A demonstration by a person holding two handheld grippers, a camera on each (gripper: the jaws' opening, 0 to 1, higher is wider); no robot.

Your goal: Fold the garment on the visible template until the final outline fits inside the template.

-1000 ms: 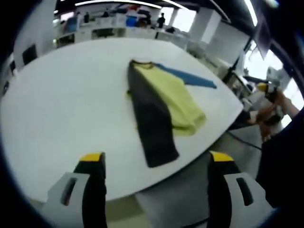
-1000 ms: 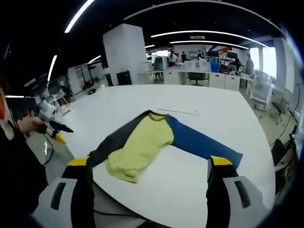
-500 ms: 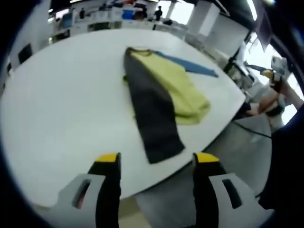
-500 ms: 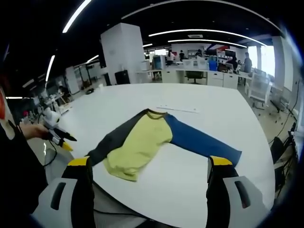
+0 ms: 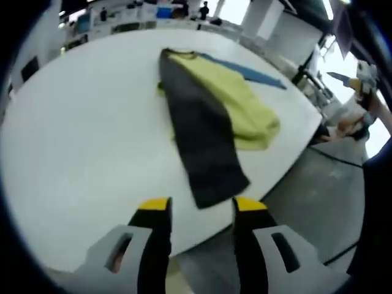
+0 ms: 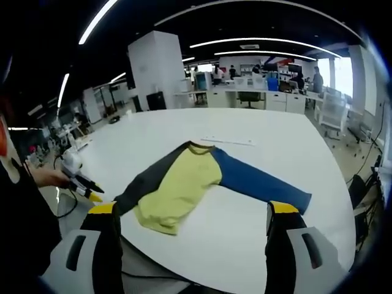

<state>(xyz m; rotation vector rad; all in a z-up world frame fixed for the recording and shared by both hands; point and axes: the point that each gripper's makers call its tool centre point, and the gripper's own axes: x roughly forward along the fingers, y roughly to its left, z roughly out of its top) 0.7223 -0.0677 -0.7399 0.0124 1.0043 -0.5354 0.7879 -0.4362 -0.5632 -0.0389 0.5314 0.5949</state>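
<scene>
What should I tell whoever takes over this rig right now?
Left gripper: open, holding nothing, just short of the dark sleeve's cuff at the table edge.
Right gripper: open wide, holding nothing, back from the table edge.
Shirt: flat, yellow body, dark sleeve and blue sleeve spread out.
Done: no fold visible.
Left: all folding. I can't make out a template outline; there is just a thin line beyond the collar.

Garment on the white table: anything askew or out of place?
Yes. The garment lies skewed near the table edge: its dark sleeve reaches the rim while the blue sleeve splays out the other way. No template outline is clearly visible under it.
</scene>
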